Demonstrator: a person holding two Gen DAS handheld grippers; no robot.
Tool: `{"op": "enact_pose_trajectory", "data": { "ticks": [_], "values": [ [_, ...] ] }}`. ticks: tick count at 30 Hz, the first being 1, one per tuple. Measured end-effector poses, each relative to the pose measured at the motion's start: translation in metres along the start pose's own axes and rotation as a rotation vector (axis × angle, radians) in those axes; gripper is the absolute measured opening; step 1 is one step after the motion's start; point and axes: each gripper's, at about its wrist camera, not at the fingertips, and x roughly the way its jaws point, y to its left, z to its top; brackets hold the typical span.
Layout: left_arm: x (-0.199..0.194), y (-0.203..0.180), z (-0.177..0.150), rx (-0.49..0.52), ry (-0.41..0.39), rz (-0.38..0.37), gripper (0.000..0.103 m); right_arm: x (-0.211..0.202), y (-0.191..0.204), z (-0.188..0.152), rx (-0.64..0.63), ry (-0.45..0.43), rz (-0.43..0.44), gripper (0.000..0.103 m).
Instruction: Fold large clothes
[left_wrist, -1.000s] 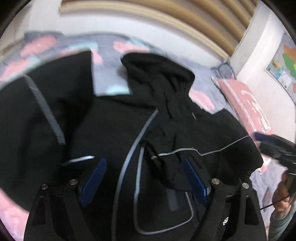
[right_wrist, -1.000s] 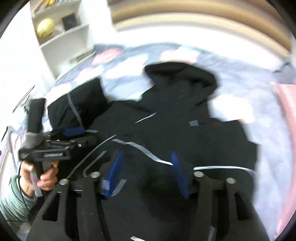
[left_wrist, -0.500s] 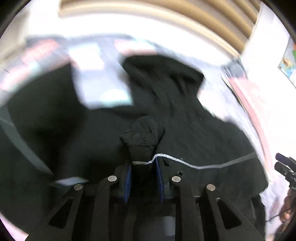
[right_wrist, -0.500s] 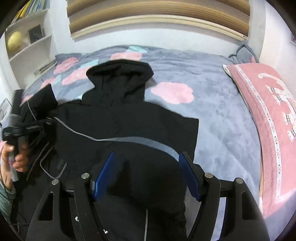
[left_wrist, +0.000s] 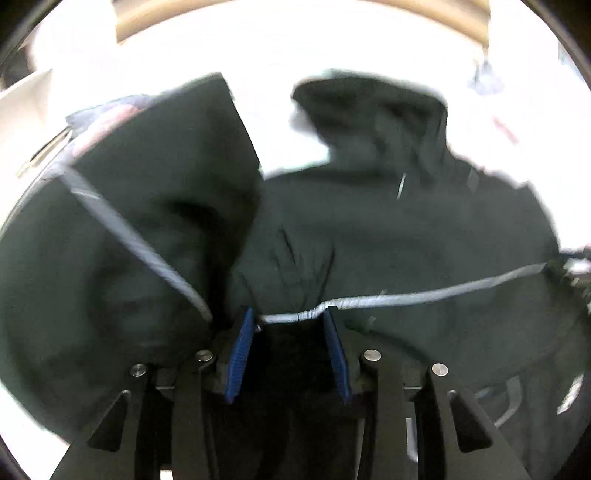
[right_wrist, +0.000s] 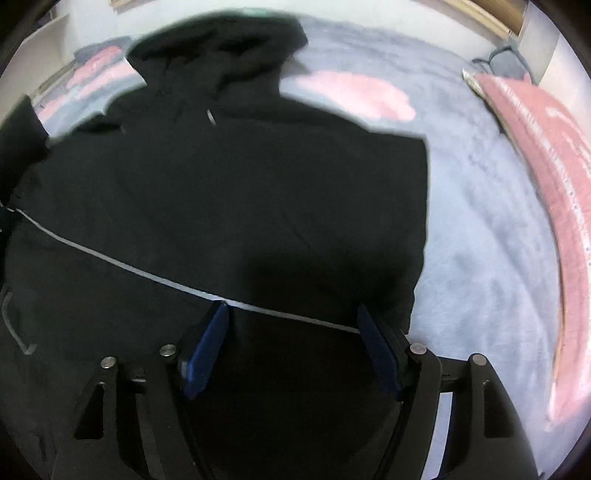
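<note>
A large black hooded jacket (right_wrist: 236, 177) with thin grey reflective stripes lies spread on a bed, hood pointing away. In the left wrist view the jacket (left_wrist: 406, 229) fills the frame, with a sleeve (left_wrist: 140, 206) lifted at the left. My left gripper (left_wrist: 290, 321) is shut on a bunched fold of the jacket along a grey stripe (left_wrist: 424, 295). My right gripper (right_wrist: 291, 317) is open, its blue pads straddling a stripe (right_wrist: 110, 258) near the jacket's right side, right over the fabric.
The bed has a grey blanket (right_wrist: 480, 206) with pink cloud shapes. A pink pillow (right_wrist: 546, 177) lies along the right edge. The wall and a wooden headboard are behind the hood. The left view is blurred and overexposed.
My left gripper closed on a fold of the jacket and has moved with it. My right gripper has come lower and closer over the jacket's right side, still open.
</note>
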Motion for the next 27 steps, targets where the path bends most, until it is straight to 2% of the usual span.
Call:
{"op": "enact_pose_trajectory", "data": {
  "ticks": [1, 2, 4, 5, 6, 7, 8, 10, 11, 12, 13, 14, 15, 16, 17, 19, 22, 23, 25, 27],
  "values": [
    [-0.022, 0.007, 0.005, -0.047, -0.078, -0.045, 0.040, -0.018, 0.000, 0.002, 0.016, -0.041, 0.039, 0.073],
    [-0.033, 0.012, 0.007, -0.069, -0.114, -0.065, 0.043, -0.032, 0.001, 0.003, 0.029, -0.073, 0.073, 0.073],
    [-0.060, 0.018, 0.014, -0.127, -0.188, -0.114, 0.067, -0.066, 0.007, 0.007, 0.054, -0.141, 0.136, 0.073],
    [-0.065, 0.016, 0.015, -0.131, -0.198, -0.139, 0.069, -0.083, 0.012, 0.008, 0.068, -0.168, 0.160, 0.073],
    [-0.065, 0.007, 0.018, -0.112, -0.175, -0.182, 0.070, -0.092, 0.017, 0.010, 0.073, -0.180, 0.173, 0.073],
    [-0.056, -0.006, 0.019, -0.084, -0.118, -0.216, 0.070, -0.099, 0.025, 0.011, 0.076, -0.184, 0.180, 0.073],
    [-0.044, -0.019, 0.015, -0.062, -0.059, -0.213, 0.070, -0.101, 0.032, 0.010, 0.076, -0.177, 0.174, 0.073],
    [-0.015, -0.040, 0.005, -0.031, 0.034, -0.159, 0.070, -0.089, 0.043, 0.008, 0.068, -0.152, 0.138, 0.073],
    [0.008, -0.051, -0.003, -0.008, 0.091, -0.103, 0.070, -0.076, 0.046, 0.005, 0.067, -0.153, 0.087, 0.073],
    [0.031, -0.059, -0.016, 0.017, 0.135, -0.034, 0.070, -0.058, 0.050, 0.000, 0.052, -0.165, -0.005, 0.073],
    [0.047, -0.066, -0.027, 0.038, 0.128, 0.007, 0.073, -0.045, 0.050, -0.007, 0.038, -0.163, -0.058, 0.074],
    [0.048, -0.069, -0.034, 0.061, 0.077, 0.034, 0.074, -0.017, 0.047, -0.017, 0.031, -0.120, -0.085, 0.074],
    [0.045, -0.076, -0.038, 0.094, 0.034, 0.071, 0.074, 0.002, 0.043, -0.027, 0.047, -0.092, -0.058, 0.075],
    [0.045, -0.079, -0.037, 0.108, 0.032, 0.088, 0.074, 0.008, 0.036, -0.038, 0.088, -0.149, -0.009, 0.077],
    [0.043, -0.080, -0.036, 0.106, 0.036, 0.087, 0.074, 0.004, 0.034, -0.041, 0.090, -0.187, 0.004, 0.080],
    [0.045, -0.073, -0.032, 0.069, 0.041, 0.043, 0.074, 0.002, 0.034, -0.042, 0.088, -0.190, 0.020, 0.081],
    [0.017, -0.053, -0.028, -0.006, 0.005, -0.081, 0.073, 0.001, 0.038, -0.043, 0.081, -0.194, 0.015, 0.082],
    [-0.006, -0.043, -0.024, -0.042, -0.040, -0.153, 0.073, 0.001, 0.040, -0.043, 0.079, -0.193, 0.015, 0.083],
    [-0.053, -0.016, -0.026, -0.079, -0.117, -0.232, 0.073, 0.002, 0.037, -0.042, 0.077, -0.192, 0.020, 0.083],
    [-0.092, 0.017, -0.015, -0.114, -0.190, -0.250, 0.074, 0.002, 0.037, -0.041, 0.075, -0.192, 0.021, 0.084]
  ]
}}
